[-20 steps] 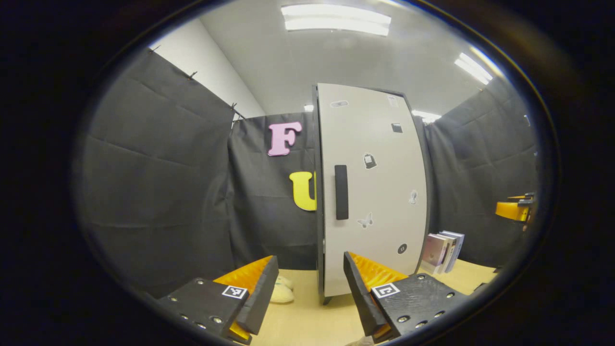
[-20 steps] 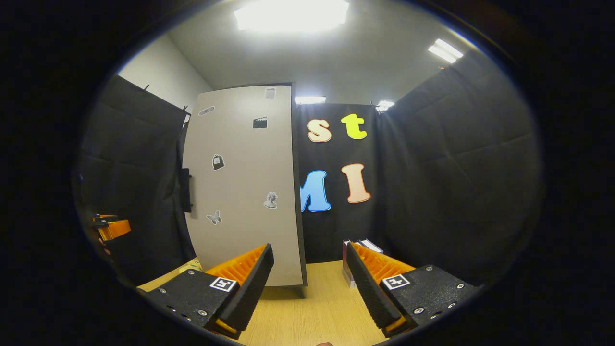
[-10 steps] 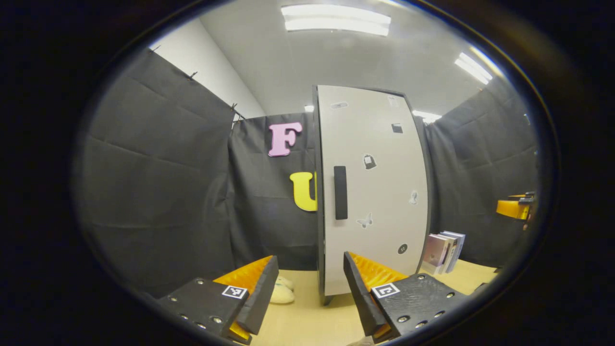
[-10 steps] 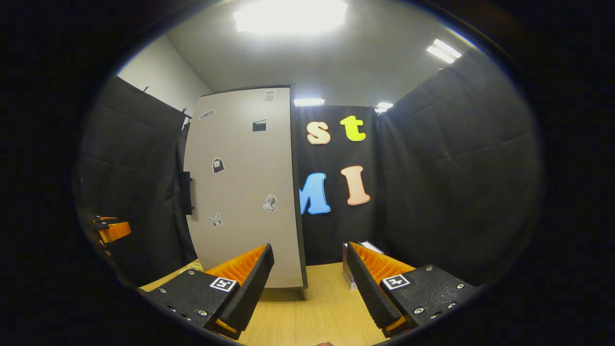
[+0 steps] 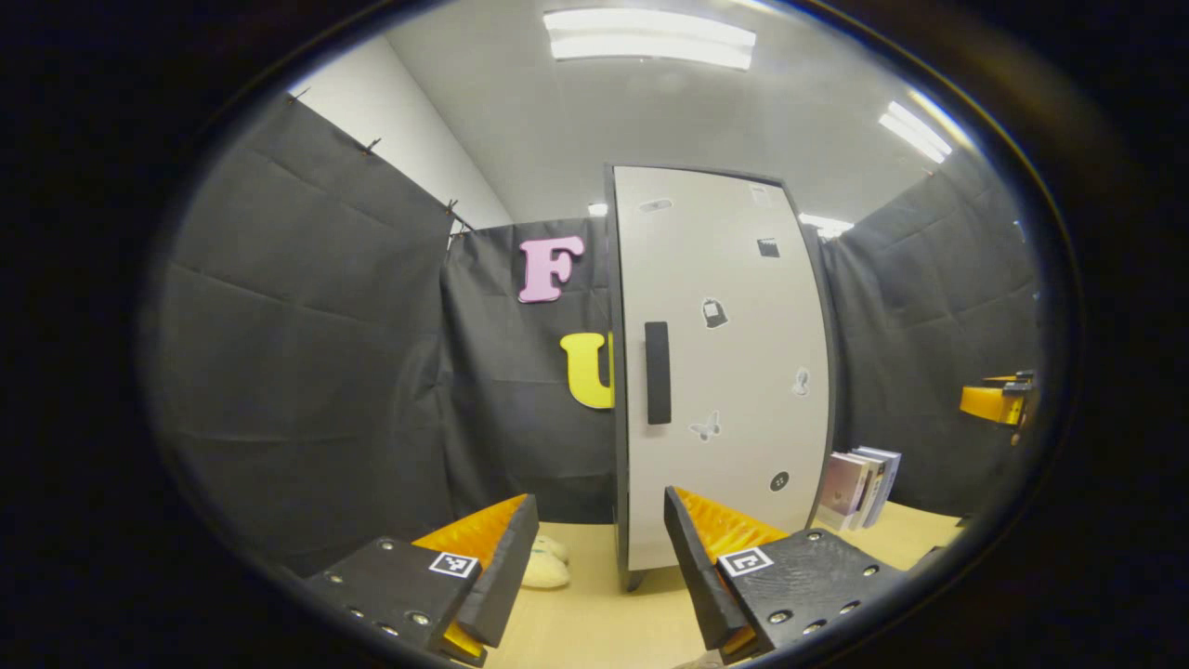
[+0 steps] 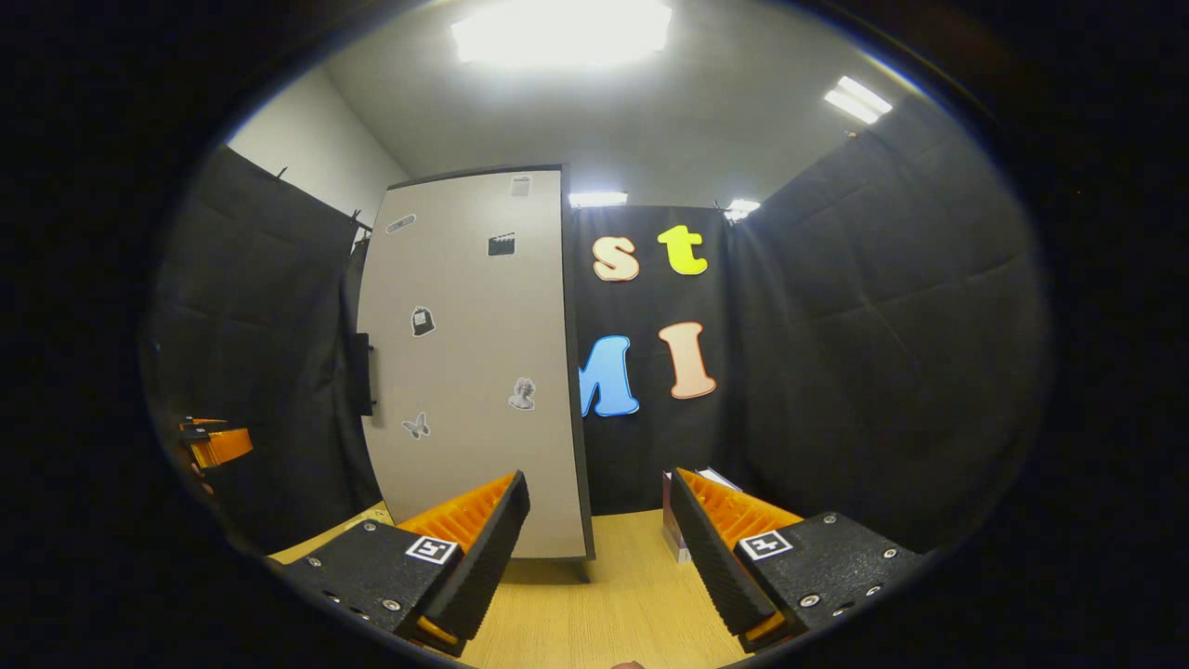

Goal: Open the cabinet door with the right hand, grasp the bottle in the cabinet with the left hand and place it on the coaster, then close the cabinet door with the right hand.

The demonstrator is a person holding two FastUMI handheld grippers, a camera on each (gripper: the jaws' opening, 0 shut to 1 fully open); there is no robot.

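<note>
A tall grey cabinet (image 5: pixel 725 372) with stickers stands on the wooden table, its door closed, a dark vertical handle (image 5: pixel 658 373) near its left edge. My left gripper (image 5: pixel 599 557) is open, short of the cabinet's lower left corner, nothing between its fingers. In the right gripper view the same cabinet (image 6: pixel 474 372) stands left of centre, with its handle (image 6: pixel 360 373) on the far left edge. My right gripper (image 6: pixel 594 548) is open and empty, level with the cabinet's lower right corner. The right gripper (image 5: pixel 999 404) also appears far off at the right of the left gripper view.
Several books (image 5: pixel 859 488) stand upright on the table right of the cabinet. A pale soft object (image 5: pixel 543 567) lies on the table left of the cabinet's foot. Black cloth walls close the booth on all sides. The left gripper (image 6: pixel 214 444) appears far left in the right gripper view.
Both views have shifted very slightly; the cabinet sits a touch lower in the right gripper view. Nothing was taken hold of or opened.
</note>
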